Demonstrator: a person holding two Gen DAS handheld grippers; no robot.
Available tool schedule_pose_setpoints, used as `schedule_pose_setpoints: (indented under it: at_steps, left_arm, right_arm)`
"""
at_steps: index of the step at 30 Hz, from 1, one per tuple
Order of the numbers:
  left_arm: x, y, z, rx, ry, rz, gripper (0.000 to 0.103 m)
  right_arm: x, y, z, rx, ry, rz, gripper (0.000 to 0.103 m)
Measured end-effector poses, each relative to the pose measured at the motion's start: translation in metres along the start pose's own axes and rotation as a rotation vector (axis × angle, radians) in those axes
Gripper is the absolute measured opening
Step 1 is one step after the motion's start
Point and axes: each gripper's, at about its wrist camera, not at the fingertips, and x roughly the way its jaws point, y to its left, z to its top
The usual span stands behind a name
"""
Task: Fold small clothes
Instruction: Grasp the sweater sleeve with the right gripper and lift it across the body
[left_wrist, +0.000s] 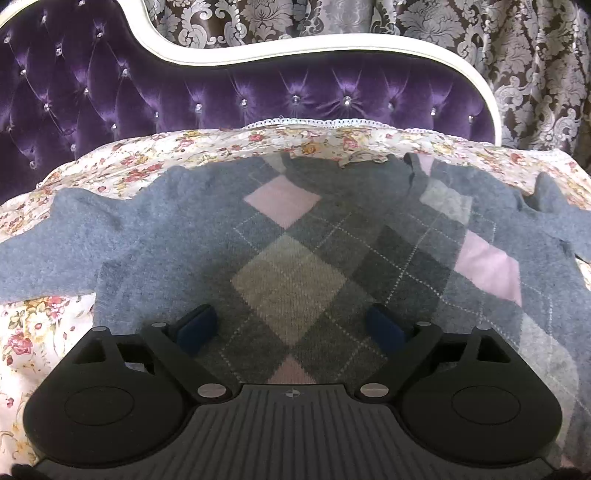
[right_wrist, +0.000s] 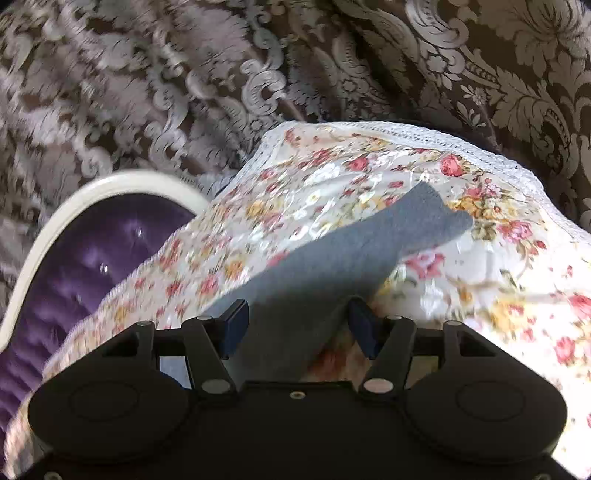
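Left wrist view gives you the whole grey argyle sweater (left_wrist: 295, 236) spread flat on the floral bedspread (left_wrist: 44, 332), collar toward the purple tufted headboard (left_wrist: 147, 92); your left gripper (left_wrist: 291, 328) hovers over its lower middle, jaws wide, gripping nothing. Right wrist view, blurred, shows only one grey sleeve (right_wrist: 351, 251) lying toward the bedspread's lace-edged corner; your right gripper (right_wrist: 295, 325) stands half open with the sleeve between its pads, contact unclear.
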Motion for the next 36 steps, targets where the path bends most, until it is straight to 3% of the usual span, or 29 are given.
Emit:
schedule_pose_setpoints:
  at_steps: [4,6,7,8,9,18,22,27,32,36]
  left_arm:
    - [0.001,0.0,0.0,-0.002,0.002,-0.001,0.093]
    - [0.0,0.0,0.0,-0.002,0.002,-0.001,0.093]
    - [0.0,0.0,0.0,-0.003,0.002,-0.002,0.094]
    - [0.0,0.001,0.0,-0.004,0.002,-0.003,0.094]
    - [0.001,0.001,0.0,-0.006,0.003,-0.003,0.094]
    - [0.002,0.003,0.006,-0.004,0.034,-0.026,0.093]
    - [-0.003,0.016,0.016,-0.034,0.09,-0.087,0.092]
    - [-0.024,0.044,0.021,-0.109,0.089,-0.112,0.092]
    - [-0.04,0.076,0.025,-0.135,0.067,-0.089,0.091]
    - [-0.046,0.099,0.019,-0.156,0.066,-0.06,0.092]
  right_arm:
    - [0.014,-0.006,0.013,0.04,-0.004,-0.018,0.062]
    - [0.017,-0.009,0.018,0.05,-0.001,-0.036,0.054]
    - [0.019,-0.01,0.02,0.051,0.002,-0.055,0.041]
    - [0.02,-0.011,0.022,0.047,0.013,-0.08,0.02]
    - [0.019,-0.012,0.022,0.044,0.019,-0.086,0.014]
    - [-0.044,0.031,0.054,-0.136,-0.088,-0.099,0.014]
    - [-0.076,0.088,0.07,-0.247,-0.133,-0.031,0.014]
    - [-0.111,0.186,0.061,-0.407,-0.138,0.13,0.014]
    - [-0.124,0.29,0.012,-0.559,-0.075,0.342,0.014]
    - [-0.115,0.361,-0.062,-0.714,-0.003,0.463,0.014]
